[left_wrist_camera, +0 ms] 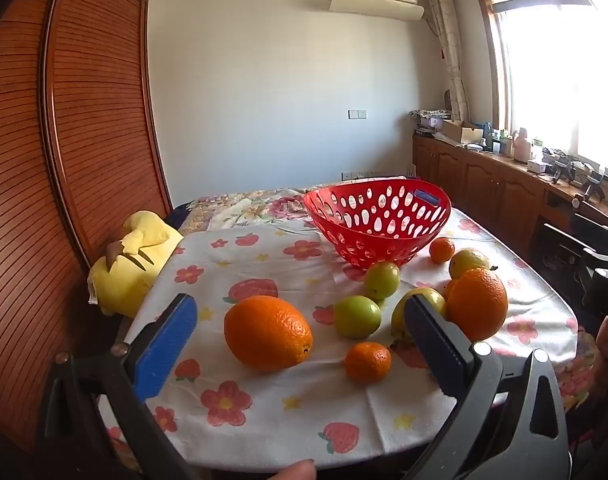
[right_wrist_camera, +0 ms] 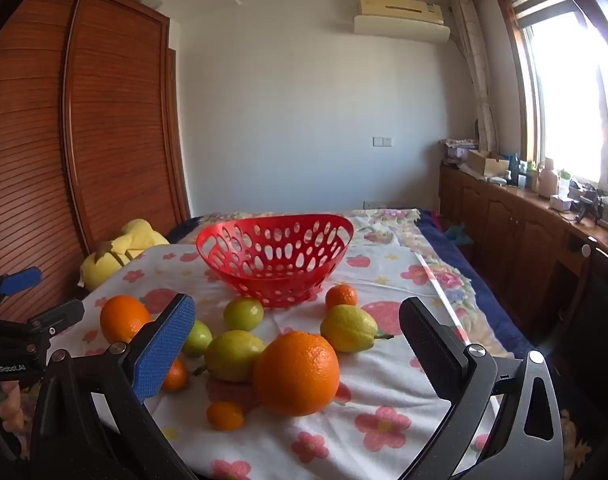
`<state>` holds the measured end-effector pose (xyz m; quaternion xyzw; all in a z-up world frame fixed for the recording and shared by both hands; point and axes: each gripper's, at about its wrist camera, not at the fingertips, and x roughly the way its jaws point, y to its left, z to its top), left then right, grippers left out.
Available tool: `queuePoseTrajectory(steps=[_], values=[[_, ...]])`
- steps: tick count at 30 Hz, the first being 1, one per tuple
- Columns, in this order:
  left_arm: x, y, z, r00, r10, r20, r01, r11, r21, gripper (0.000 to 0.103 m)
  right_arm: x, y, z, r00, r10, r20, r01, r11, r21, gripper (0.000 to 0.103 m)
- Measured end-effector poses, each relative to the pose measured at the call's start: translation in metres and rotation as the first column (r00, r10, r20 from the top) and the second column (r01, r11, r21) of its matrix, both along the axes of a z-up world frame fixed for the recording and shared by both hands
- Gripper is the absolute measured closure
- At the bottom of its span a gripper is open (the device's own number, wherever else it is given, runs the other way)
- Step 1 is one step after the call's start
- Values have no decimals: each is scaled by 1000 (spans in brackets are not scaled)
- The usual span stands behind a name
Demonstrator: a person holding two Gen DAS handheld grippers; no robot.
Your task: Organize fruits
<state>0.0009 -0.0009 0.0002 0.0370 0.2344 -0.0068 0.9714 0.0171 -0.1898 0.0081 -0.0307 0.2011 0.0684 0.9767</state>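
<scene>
Small orange (right_wrist_camera: 175,376) half hidden behind right tongs' blue pad (right_wrist_camera: 163,350)

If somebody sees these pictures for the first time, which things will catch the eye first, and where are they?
First the red basket, empty, at the far middle of the flowered cloth. Then the loose fruit in front of it, above all the big orange nearest the open right gripper. At the cloth's left edge lies a yellow plush toy, beside the wooden wardrobe.
</scene>
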Motion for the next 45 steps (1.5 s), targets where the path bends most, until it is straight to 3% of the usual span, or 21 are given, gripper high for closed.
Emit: queuePoseTrajectory(steps=[8, 45], values=[[-5, 0, 15, 1000, -2, 16, 2, 1000, -20, 0, 0, 0, 0, 1000, 0, 1, 0, 1000, 0, 0], [-10, 3, 17, 1000, 4, 27, -3, 999, -37, 0, -3, 2, 2, 1000, -1, 0, 1, 1000, -2, 0]])
